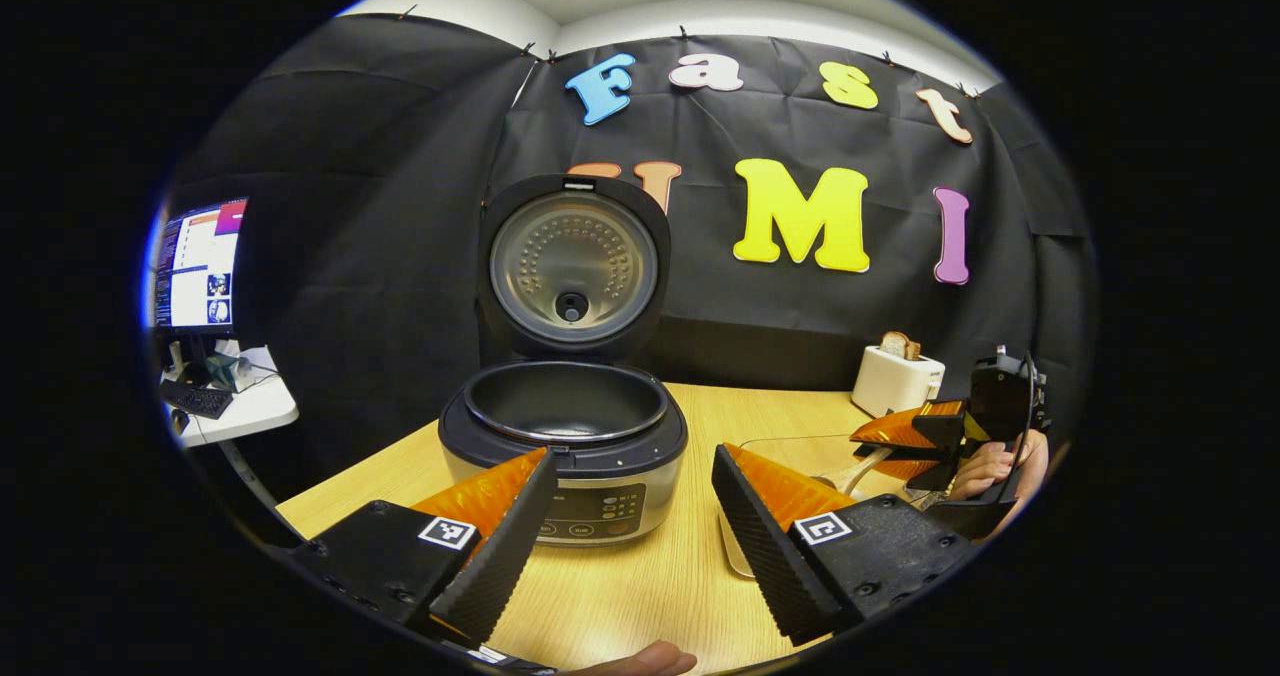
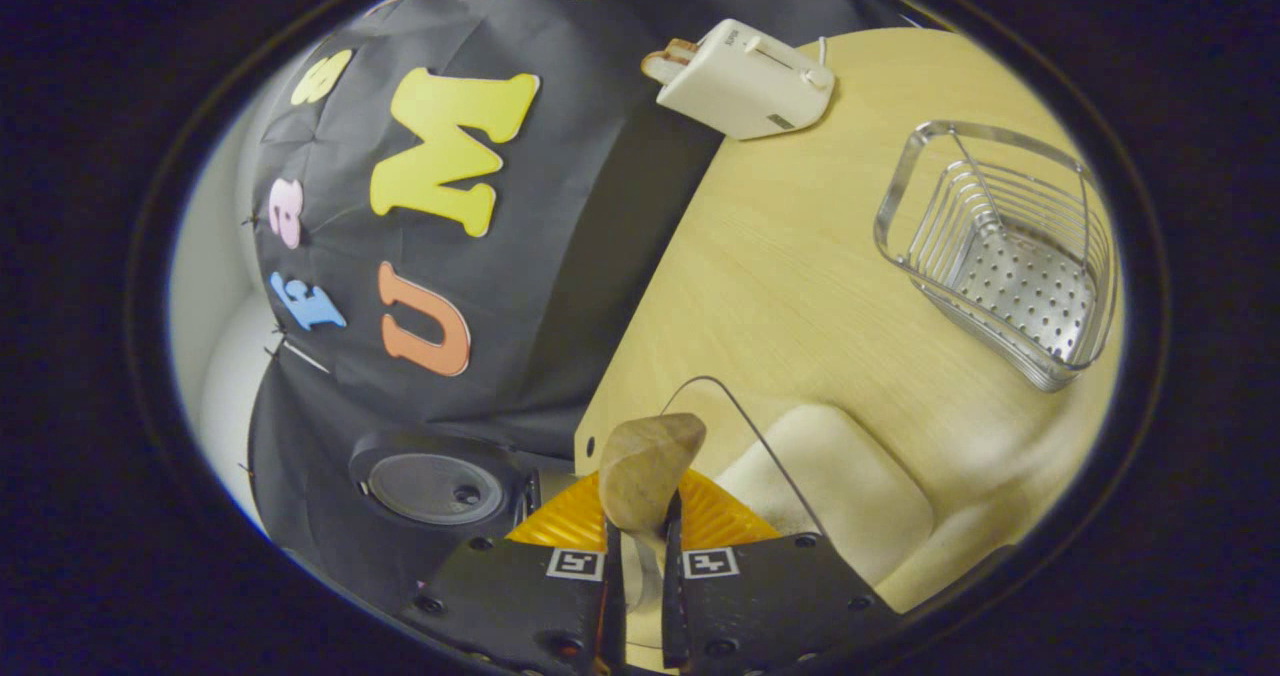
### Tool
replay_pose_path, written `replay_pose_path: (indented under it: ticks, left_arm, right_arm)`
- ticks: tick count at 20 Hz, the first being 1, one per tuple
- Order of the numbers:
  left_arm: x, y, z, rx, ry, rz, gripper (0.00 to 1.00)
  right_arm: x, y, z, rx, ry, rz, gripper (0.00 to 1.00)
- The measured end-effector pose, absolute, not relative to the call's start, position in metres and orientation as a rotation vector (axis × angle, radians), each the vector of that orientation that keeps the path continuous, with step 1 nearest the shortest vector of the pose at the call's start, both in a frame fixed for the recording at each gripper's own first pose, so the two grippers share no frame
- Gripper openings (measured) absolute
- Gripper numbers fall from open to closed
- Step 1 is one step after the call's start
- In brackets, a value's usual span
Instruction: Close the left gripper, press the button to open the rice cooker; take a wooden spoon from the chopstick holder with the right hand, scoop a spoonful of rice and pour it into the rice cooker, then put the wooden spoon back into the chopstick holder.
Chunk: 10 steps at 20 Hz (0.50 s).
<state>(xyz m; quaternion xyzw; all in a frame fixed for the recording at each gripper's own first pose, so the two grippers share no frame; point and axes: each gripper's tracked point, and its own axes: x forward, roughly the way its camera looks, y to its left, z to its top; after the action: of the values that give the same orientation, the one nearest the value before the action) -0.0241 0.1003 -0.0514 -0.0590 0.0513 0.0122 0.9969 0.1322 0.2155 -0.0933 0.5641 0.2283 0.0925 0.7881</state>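
Two fingers of the right gripper [image 2: 640,556] clamp the wooden spoon [image 2: 648,466] over the rice container [image 2: 830,486]; the left gripper [image 1: 630,526] is spread apart before the open rice cooker [image 1: 563,436]. Rolling the wrist on the way to the pot could spill grains onto the table [image 2: 800,256].

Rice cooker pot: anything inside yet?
The rice cooker stands with its lid up. The visible back wall of the inner pot is bare and dark. The pot's floor is hidden behind the front rim, so rice there cannot be ruled out.
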Motion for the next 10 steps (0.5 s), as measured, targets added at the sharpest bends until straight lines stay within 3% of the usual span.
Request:
replay_pose_path:
  ticks: [10]
  left_arm:
    - [-0.026,0.093,-0.053,-0.074,0.112,0.028,0.99]
  right_arm:
    - [0.13,0.177,-0.074,1.439,0.421,0.23,0.14]
